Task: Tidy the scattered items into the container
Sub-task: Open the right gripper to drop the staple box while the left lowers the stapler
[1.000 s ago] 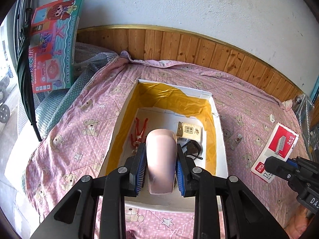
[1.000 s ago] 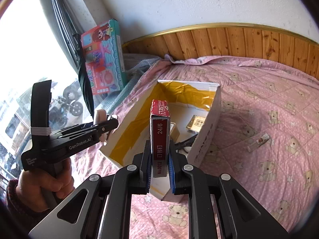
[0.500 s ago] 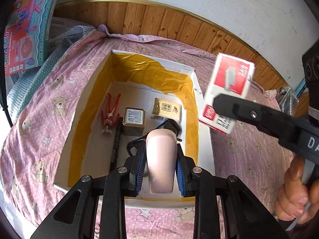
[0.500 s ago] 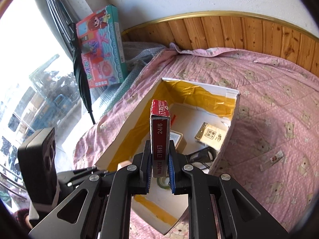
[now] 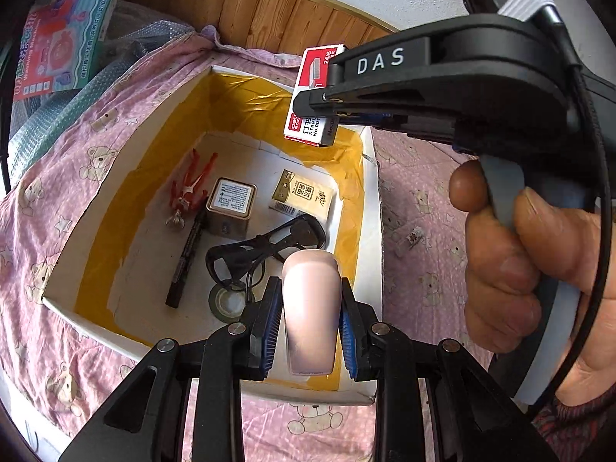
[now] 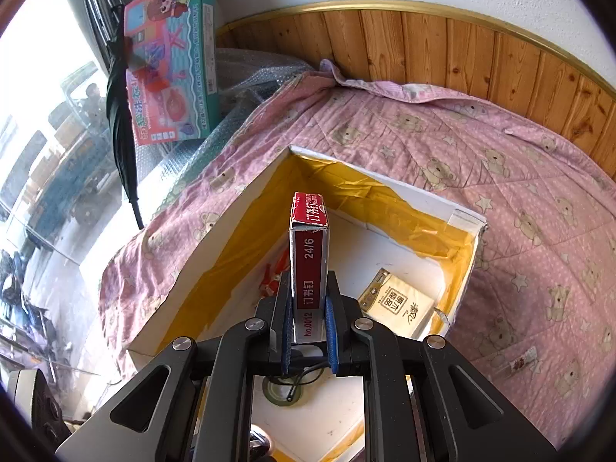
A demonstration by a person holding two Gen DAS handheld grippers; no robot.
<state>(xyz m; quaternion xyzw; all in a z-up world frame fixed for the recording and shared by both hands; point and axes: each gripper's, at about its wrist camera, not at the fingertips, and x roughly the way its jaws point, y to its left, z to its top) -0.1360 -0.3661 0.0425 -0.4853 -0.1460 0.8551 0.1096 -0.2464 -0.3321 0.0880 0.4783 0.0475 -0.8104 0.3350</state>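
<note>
The pink quilted bed cover printed with bears carries the landmark here, a large white cardboard box lined with yellow tape, and everything below is placed against that box. Above its far right corner the right tongs are clamped on a red and white staple carton, which stands on end between the blue pads, well clear of the box floor. Over the near right wall of the box the left tongs grip a pale pink rounded plastic case, its nose pointing inward. Inside the box already lie black-framed glasses near the pink case, a gold and white paper packet by the right wall, a small square metal tin at the middle, a black marker pen left of the tin, red-handled pliers toward the far left, and a greenish roll of tape at the near side. To place both well, I judge each load should be lowered close to the floor before the tongs part. The carton suits the bare patch at the far end of the box; the case wants a spot beside the glasses, not on them. Outside the box, on the cover to its right, a tiny wrapped item awaits collection.
</note>
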